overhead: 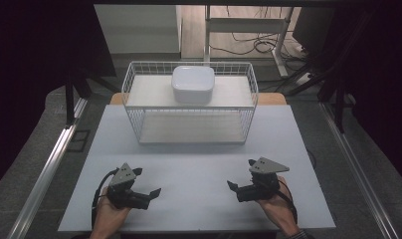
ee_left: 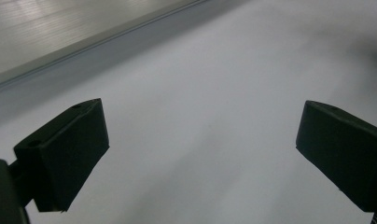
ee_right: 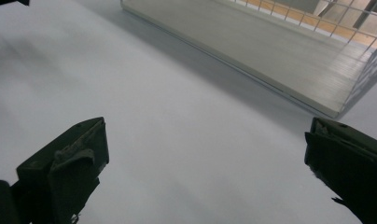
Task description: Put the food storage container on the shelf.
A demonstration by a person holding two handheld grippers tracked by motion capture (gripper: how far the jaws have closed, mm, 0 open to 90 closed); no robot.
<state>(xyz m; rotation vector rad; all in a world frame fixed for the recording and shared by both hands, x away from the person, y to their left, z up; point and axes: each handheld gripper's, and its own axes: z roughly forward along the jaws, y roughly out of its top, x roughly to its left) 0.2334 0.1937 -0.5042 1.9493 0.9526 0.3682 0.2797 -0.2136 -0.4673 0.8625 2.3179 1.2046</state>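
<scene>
While both of the person's hands rest low at the near edge, the scene stands like this:

Bench: a pale grey-white top, bare in its near half, with dark floor and metal rails to either side.
Wire basket: a white wire-walled rack at the far middle of the bench, with an upper shelf and a lower board under it; this is my landmark.
White container: a rounded, square-ish lidded box sitting on the wire basket's upper shelf, about midway along it and toward its back.
Left hand-held gripper: well in front of the wire basket, off its left corner, held by the person's left hand; its jaws are spread wide apart and hold nothing, and in the left gripper view they frame plain bench surface.
Right hand-held gripper: well in front of the wire basket, off its right corner, held by the right hand; its jaws too are spread wide and empty.
Basket's lower board: seen past the right hand-held gripper's jaws in the right gripper view, with wire mesh at its far edge.
Grippers to each other: well apart, tips turned inward toward one another.
Cables: lying on the floor beyond the wire basket, near a white frame.
</scene>
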